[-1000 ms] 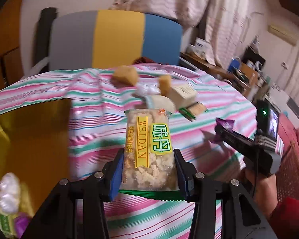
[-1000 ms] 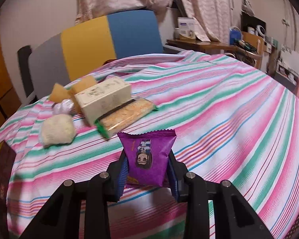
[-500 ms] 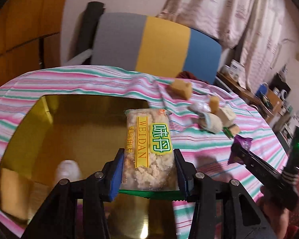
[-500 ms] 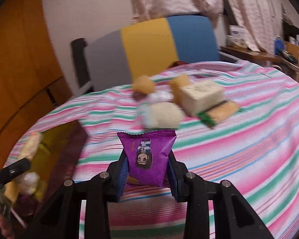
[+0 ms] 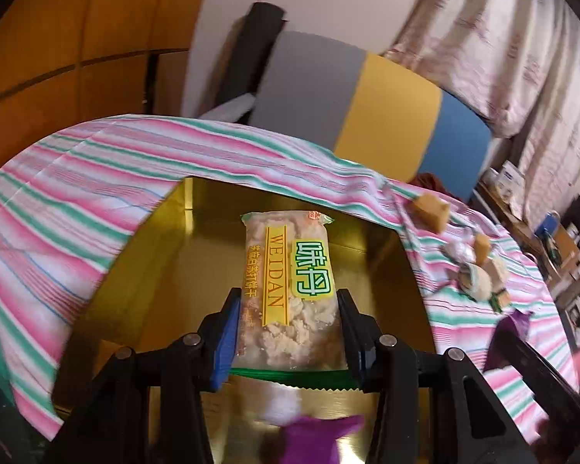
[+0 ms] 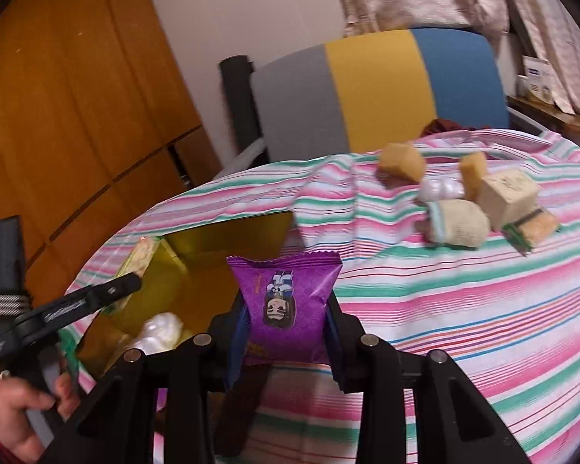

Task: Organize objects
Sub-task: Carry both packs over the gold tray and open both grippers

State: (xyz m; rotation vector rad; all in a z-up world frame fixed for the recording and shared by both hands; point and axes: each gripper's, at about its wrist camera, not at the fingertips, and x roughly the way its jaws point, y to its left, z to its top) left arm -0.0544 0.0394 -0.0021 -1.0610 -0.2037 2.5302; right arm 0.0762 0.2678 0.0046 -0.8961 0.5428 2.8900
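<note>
Left wrist view shows the left gripper (image 5: 288,332) clamped on the cracker packet (image 5: 290,290), directly over the gold tray (image 5: 166,270), while the right gripper (image 6: 286,334), gripping the purple packet (image 6: 286,301), sits just beside its rim.

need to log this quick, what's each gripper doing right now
left gripper: closed on the weidan pack, over the gold box
right gripper: closed on the purple packet
</note>
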